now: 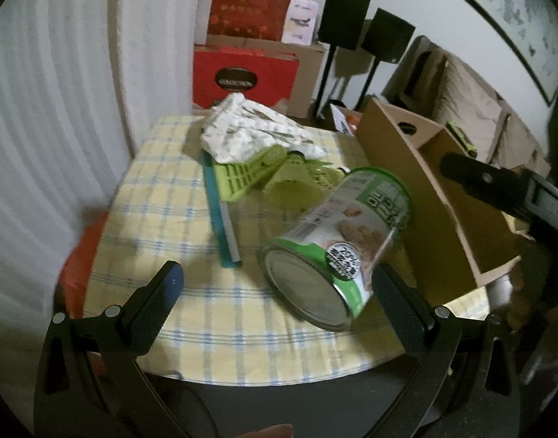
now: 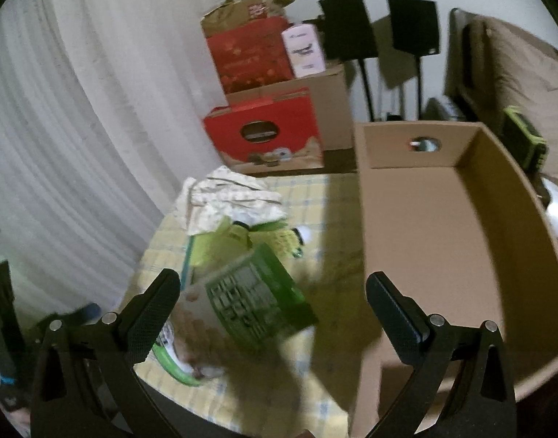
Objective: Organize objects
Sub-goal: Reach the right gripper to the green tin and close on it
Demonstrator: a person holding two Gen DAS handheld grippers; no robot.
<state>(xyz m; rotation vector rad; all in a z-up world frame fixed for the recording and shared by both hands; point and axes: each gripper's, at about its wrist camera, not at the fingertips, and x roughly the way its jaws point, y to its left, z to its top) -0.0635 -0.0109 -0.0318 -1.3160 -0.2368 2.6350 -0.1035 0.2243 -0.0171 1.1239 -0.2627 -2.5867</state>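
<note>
Left tongs [image 1: 277,284] stand spread wide and grasp nothing, their right pad just beside a green-labelled can [image 1: 337,244] that lies tipped on its side on the checked surface [image 1: 158,219]. Right tongs [image 2: 273,292] are likewise released and empty, hovering between that can and the cardboard box [image 2: 512,226]. Risk assessment: the can rests on its round wall near the front edge of the surface, so a glancing touch from one pad could likely set it rolling off; closing on the curved side instead of across it may squeeze it out of the grip. Both views are blurred, so fine alignment cannot be confirmed. Behind the can, a patterned cloth [image 1: 250,127] lies over a yellow-green slatted plastic item [image 1: 242,179], beside a teal strip [image 1: 220,215]; dragging the cloth could disturb all three. Cardboard box, open-topped, at the right of the surface: its visible interior holds nothing.
</note>
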